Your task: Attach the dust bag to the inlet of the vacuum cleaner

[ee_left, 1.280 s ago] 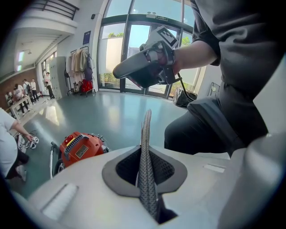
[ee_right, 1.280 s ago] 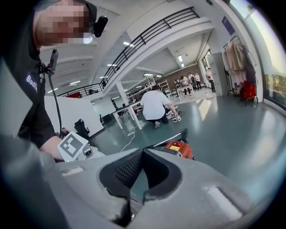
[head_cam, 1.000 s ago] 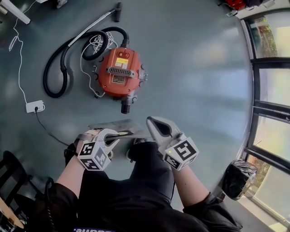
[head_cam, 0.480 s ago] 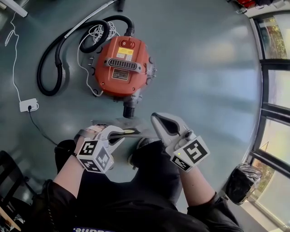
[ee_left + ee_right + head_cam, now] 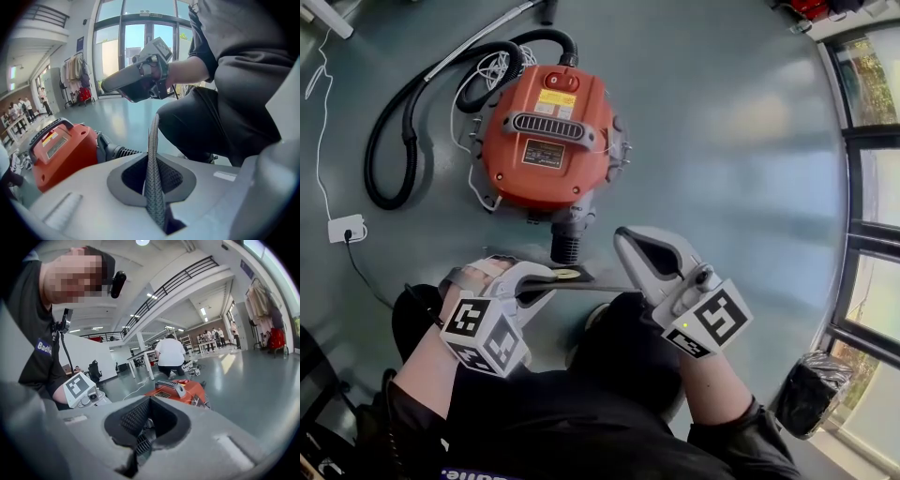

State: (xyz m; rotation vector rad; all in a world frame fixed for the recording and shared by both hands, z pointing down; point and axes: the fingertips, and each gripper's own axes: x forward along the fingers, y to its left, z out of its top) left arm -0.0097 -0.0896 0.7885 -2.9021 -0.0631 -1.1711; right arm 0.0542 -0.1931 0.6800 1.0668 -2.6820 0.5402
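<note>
The orange vacuum cleaner (image 5: 546,136) sits on the grey floor, and its ribbed inlet (image 5: 565,246) points toward me. My left gripper (image 5: 551,275) is shut on the edge of the grey mesh dust bag (image 5: 581,281), just below the inlet. In the left gripper view the bag's fabric (image 5: 152,178) stands pinched between the jaws of that gripper (image 5: 152,157), with the vacuum (image 5: 61,150) to the left. The right gripper (image 5: 621,236) hovers right of the inlet, shut, with the bag passing beneath its body. In its own view the right gripper (image 5: 149,404) shows no fabric in its jaws.
A black hose (image 5: 394,141), a white cable and a power strip (image 5: 347,228) lie left of the vacuum. My knee (image 5: 619,347) is under the grippers. Glass doors (image 5: 872,187) and a black bag (image 5: 806,394) are at the right. A crouching person (image 5: 169,355) is beyond the vacuum.
Both grippers have sunk toward the floor, carrying the bag closer to the inlet. The vacuum now looks larger and nearer in the head view.
</note>
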